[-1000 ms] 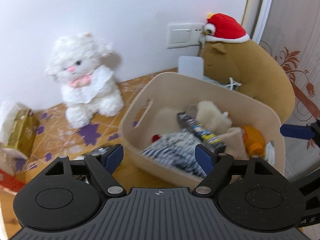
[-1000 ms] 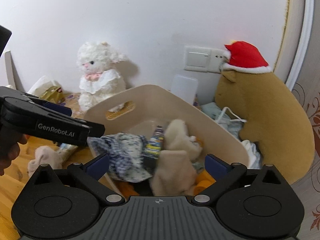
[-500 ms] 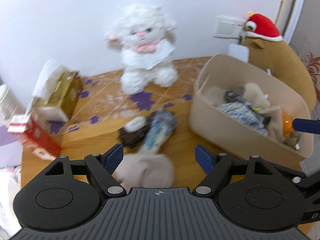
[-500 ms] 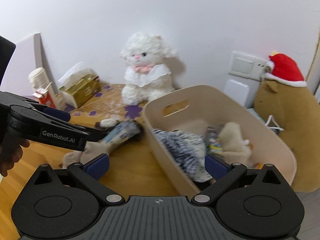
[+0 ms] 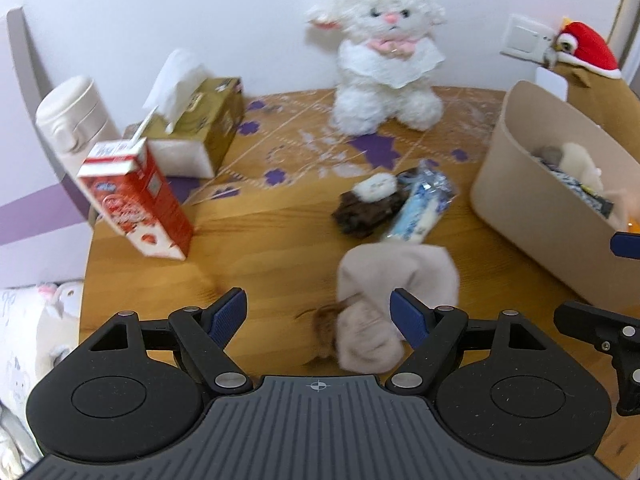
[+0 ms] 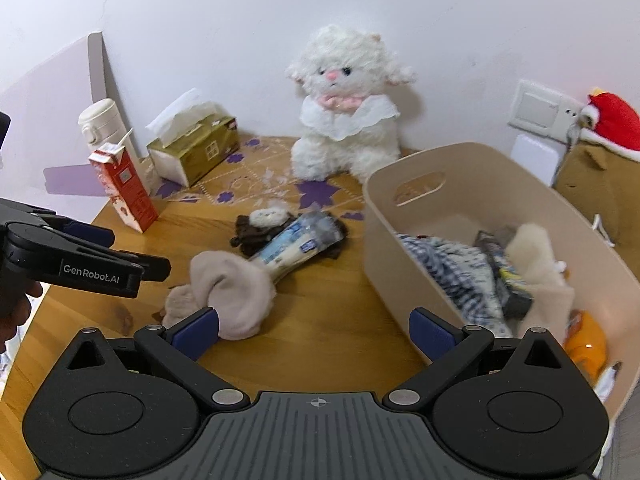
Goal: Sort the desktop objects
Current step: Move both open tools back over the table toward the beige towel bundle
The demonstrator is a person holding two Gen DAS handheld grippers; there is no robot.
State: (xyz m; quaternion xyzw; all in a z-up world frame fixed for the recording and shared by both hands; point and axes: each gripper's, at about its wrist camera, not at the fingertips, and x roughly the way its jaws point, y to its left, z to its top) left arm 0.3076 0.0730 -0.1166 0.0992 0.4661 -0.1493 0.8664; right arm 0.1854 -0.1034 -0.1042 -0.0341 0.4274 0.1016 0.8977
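Note:
A crumpled beige cloth (image 5: 384, 296) (image 6: 232, 288) lies on the wooden table (image 5: 260, 252). My left gripper (image 5: 320, 314) is open just above its near end, one finger on each side. Beyond the cloth lie a blue-and-white packet (image 5: 420, 208) (image 6: 296, 240) and a dark brown fuzzy item with a white patch (image 5: 368, 208) (image 6: 260, 228). The beige bin (image 5: 532, 200) (image 6: 404, 224) on the right holds fabrics, a dark packet and an orange item. My right gripper (image 6: 314, 330) hangs open over bare table beside the bin's near-left corner, holding nothing.
A red milk carton (image 5: 140, 200) (image 6: 124, 188), a gold tissue box (image 5: 196, 132) (image 6: 192, 148) and a white flask (image 5: 72, 116) stand at the left. A white plush lamb (image 5: 384, 52) (image 6: 344, 108) sits by the wall, a brown plush with a red hat (image 6: 604, 152) behind the bin.
Both grippers have swung left, away from the bin. The left one has come down over the beige cloth; both stayed open.

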